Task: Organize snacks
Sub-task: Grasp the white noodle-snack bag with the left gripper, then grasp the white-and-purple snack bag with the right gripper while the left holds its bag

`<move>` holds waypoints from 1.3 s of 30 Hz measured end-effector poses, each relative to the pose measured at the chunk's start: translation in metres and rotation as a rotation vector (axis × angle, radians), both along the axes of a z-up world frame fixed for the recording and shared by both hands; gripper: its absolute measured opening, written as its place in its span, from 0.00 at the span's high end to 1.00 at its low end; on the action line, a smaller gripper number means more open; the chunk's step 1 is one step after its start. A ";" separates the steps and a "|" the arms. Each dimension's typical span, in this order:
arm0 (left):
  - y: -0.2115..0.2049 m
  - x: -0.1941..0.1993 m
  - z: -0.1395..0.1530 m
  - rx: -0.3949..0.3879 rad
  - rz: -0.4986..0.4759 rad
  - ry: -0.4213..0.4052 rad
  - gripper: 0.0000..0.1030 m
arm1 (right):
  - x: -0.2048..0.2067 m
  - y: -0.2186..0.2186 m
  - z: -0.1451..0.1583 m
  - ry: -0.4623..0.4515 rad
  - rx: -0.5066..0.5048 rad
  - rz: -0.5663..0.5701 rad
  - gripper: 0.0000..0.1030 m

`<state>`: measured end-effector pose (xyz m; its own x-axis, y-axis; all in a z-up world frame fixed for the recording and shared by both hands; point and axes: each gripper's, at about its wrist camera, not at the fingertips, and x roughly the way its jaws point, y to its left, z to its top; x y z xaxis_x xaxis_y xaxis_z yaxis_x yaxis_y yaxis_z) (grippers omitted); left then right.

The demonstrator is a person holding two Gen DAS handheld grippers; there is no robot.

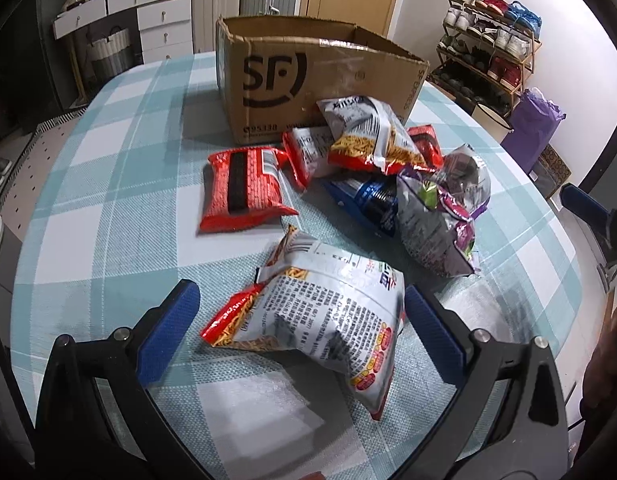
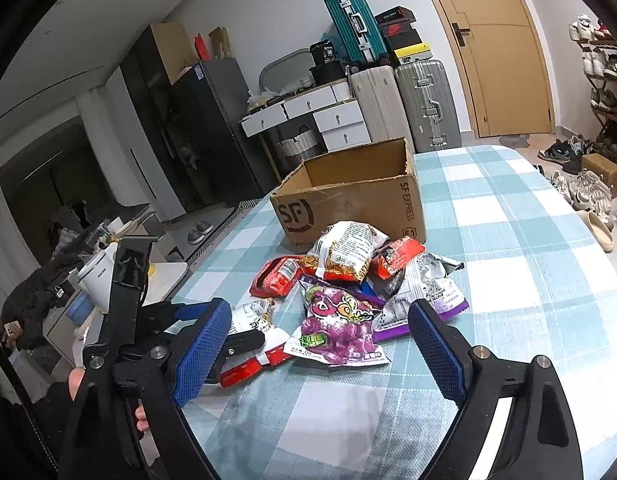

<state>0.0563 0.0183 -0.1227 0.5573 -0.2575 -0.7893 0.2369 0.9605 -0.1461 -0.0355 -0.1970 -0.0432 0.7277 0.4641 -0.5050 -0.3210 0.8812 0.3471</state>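
Straddling silver-and-red noodle snack bag (image 1: 320, 312), left gripper (image 1: 302, 320) spread wide, blue pads either side of bag, neither visibly pressing it, nothing held. Right gripper (image 2: 320, 344) also wide open, empty, just short of purple grape-print bag (image 2: 338, 328) at near edge of snack pile. Table (image 1: 108, 208) carries checked teal-white cloth. Beyond: red packet (image 1: 244, 190) lying apart at pile's left, blue packet (image 1: 368, 204), silver bag (image 1: 440, 208), second noodle bag (image 1: 372, 136) on top. Farthest: open SF cardboard box (image 1: 308, 76) toward far table edge, pile touching its front wall.
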 end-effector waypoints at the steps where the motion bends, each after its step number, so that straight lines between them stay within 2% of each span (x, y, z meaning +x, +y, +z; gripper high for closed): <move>1: -0.001 0.001 -0.002 0.000 0.000 0.003 0.01 | 0.000 0.000 -0.001 0.002 0.001 0.000 0.11; 5: -0.002 0.005 -0.011 -0.027 -0.013 0.032 0.03 | 0.000 -0.003 -0.003 0.010 0.007 -0.005 0.11; 6: -0.002 0.006 -0.012 -0.039 -0.018 0.034 0.08 | 0.000 -0.003 -0.003 0.011 0.008 -0.006 0.11; 7: -0.002 0.006 -0.013 -0.062 -0.031 0.033 0.17 | 0.000 -0.004 -0.004 0.013 0.009 -0.007 0.11; 9: -0.002 0.002 -0.014 -0.076 -0.046 0.021 0.22 | 0.000 -0.005 -0.005 0.015 0.010 -0.008 0.11; 12: -0.001 0.001 -0.017 -0.138 -0.075 0.036 0.44 | 0.000 -0.005 -0.007 0.020 0.014 -0.010 0.11; 20: -0.002 -0.005 -0.016 -0.136 -0.072 0.027 0.48 | 0.000 -0.007 -0.013 0.042 0.022 -0.015 0.11; 39: 0.014 -0.022 0.001 -0.147 -0.066 -0.009 0.48 | 0.007 -0.012 -0.020 0.076 0.018 -0.045 0.11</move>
<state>0.0348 0.0318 -0.1219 0.5421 -0.4060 -0.7357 0.3004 0.9113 -0.2816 -0.0289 -0.2091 -0.0637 0.7079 0.4415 -0.5513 -0.2536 0.8874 0.3851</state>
